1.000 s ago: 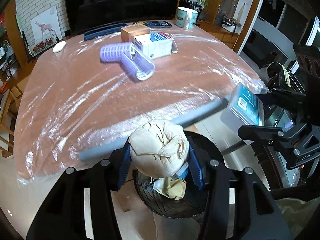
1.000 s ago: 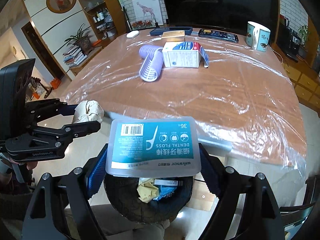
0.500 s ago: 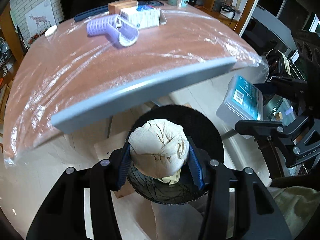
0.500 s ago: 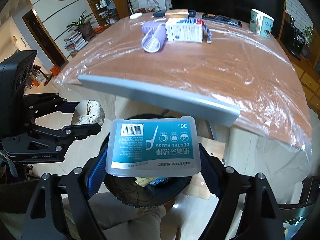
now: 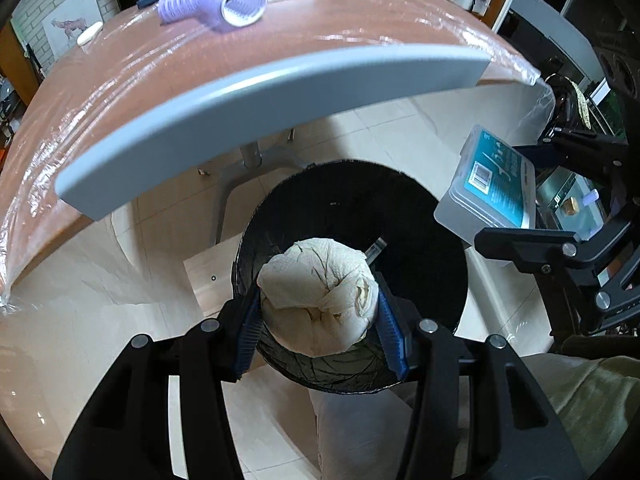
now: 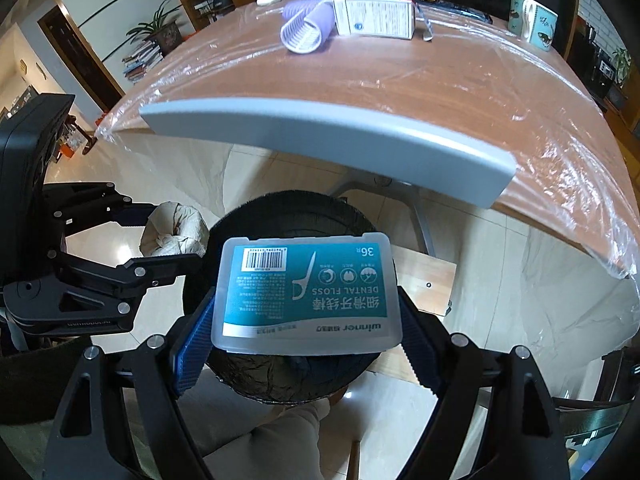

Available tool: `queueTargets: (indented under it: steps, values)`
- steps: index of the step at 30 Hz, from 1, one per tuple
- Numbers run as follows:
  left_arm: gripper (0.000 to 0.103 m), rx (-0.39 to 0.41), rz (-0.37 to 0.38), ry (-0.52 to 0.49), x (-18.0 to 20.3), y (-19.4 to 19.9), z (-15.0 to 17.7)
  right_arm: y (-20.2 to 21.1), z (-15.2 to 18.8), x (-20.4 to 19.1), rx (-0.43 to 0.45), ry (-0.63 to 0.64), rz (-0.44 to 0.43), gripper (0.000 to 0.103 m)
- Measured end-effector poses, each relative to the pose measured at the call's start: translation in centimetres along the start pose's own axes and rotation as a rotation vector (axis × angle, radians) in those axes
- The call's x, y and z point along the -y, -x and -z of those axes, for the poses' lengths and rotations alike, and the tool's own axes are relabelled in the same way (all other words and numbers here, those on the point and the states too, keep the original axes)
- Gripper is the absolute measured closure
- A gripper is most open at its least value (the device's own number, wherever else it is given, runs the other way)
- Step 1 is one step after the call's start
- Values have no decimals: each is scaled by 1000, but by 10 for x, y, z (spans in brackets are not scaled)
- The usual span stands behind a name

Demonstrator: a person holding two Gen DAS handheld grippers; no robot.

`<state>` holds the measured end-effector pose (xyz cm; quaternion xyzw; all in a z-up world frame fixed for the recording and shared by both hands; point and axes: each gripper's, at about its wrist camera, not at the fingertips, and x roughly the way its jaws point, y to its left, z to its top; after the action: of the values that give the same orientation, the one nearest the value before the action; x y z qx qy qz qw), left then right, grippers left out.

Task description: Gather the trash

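My left gripper [image 5: 318, 308] is shut on a crumpled paper ball [image 5: 318, 292] and holds it over the near part of the black-lined trash bin [image 5: 420, 220]. My right gripper [image 6: 306, 312] is shut on a clear dental floss box [image 6: 306, 292] with a teal label, held flat above the same bin [image 6: 296, 208]. The floss box [image 5: 492, 184] and right gripper show at the right of the left wrist view, beside the bin's rim. The paper ball [image 6: 172, 232] and left gripper show at the left of the right wrist view.
The bin stands on the pale tiled floor below the grey edge [image 6: 320, 128] of the plastic-covered wooden table [image 6: 440, 80]. On the table are purple hair rollers [image 6: 308, 26], a white carton [image 6: 374, 18] and a mug [image 6: 532, 20]. My knees are below the bin.
Both grippers have dropped from table height to below the table edge, over the bin. They still grip the paper ball and the floss box.
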<state>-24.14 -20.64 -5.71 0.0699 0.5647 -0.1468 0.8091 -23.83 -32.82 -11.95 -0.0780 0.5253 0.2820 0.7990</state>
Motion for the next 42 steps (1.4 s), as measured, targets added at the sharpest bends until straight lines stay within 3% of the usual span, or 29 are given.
queueTargets:
  steps: [24,42]
  values:
    - [51,-115,-12,-29,-6,-60,2,-60,-5,0,-107,-19,19,22]
    - [51,-162,-24,-44,-7,-75,-5,-76,-11,4,-144,-38,37,22]
